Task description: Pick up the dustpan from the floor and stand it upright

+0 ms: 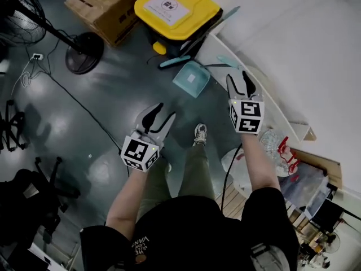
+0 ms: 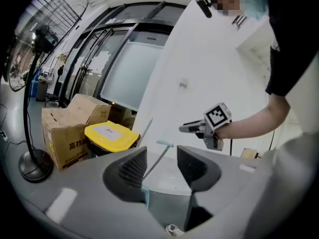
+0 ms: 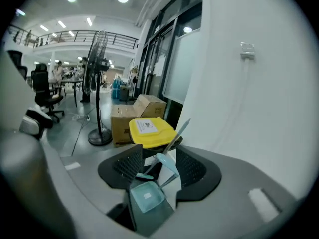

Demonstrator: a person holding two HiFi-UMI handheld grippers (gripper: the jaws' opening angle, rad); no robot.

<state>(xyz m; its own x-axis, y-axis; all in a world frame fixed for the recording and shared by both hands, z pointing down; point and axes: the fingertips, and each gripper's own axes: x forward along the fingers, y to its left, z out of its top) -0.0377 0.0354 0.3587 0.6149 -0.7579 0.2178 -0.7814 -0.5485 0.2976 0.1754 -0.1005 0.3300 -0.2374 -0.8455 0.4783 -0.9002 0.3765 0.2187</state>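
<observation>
The teal dustpan (image 1: pixel 192 78) stands on the dark floor at the foot of the white wall, its thin handle (image 1: pixel 224 62) rising toward the wall. A teal brush (image 1: pixel 174 61) lies just behind it. My right gripper (image 1: pixel 237 77) hangs open just right of the pan, apart from it. My left gripper (image 1: pixel 165 110) is open too, nearer me and lower left of the pan. In the right gripper view the pan (image 3: pixel 147 197) and handle (image 3: pixel 167 164) show beyond the empty jaws of the gripper (image 3: pixel 157 161). The left gripper view shows the handle (image 2: pixel 158 157) past its empty gripper (image 2: pixel 162 158).
A black bin with a yellow lid (image 1: pixel 175 7) and a cardboard box (image 1: pixel 104 4) sit behind the dustpan. A fan base (image 1: pixel 84 52) with a cable is at the left, an office chair (image 1: pixel 34 196) at lower left. The white ledge (image 1: pixel 271 109) runs along the right.
</observation>
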